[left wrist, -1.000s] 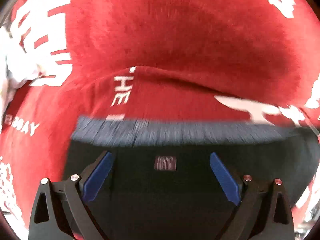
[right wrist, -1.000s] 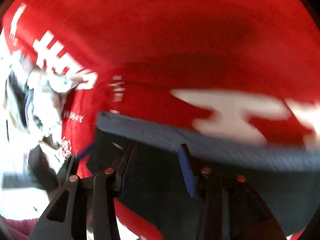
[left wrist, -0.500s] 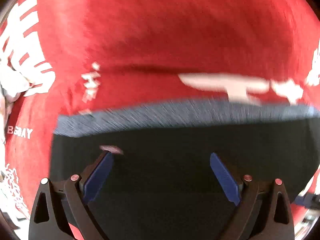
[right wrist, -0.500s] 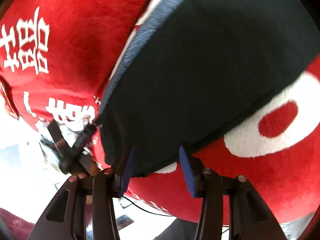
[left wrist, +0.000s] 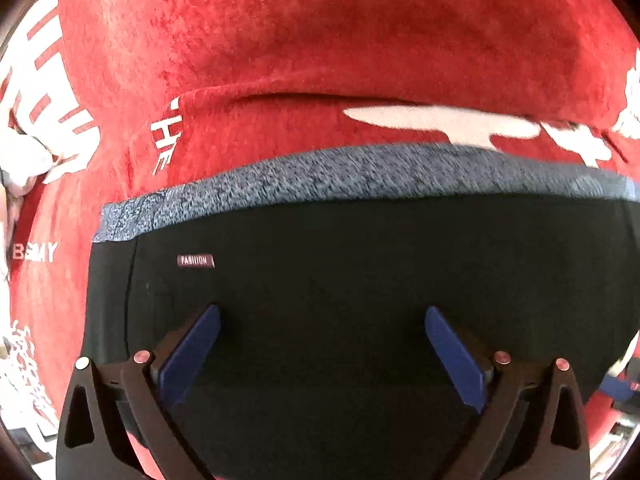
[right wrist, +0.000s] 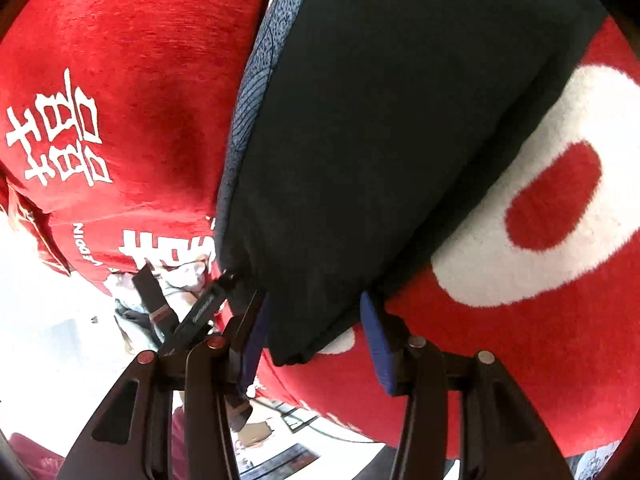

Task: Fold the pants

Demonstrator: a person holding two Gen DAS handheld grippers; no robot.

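left wrist view: the black pants lie flat on the red blanket, left hand-held gripper open above them. right hand-held gripper, open, has just swung round to the pants' corner, ready for another fold.

Both views show you strong fisheye bending, with dark vignette corners ringing the circular field. In the left wrist view, light falls evenly on the red blanket; the pants read as near-featureless black, and the grey waistband smears with slight motion blur toward the right. In the right wrist view, the lower-left background blows out to white glare, and a soft shadow edges the pants on the blanket.
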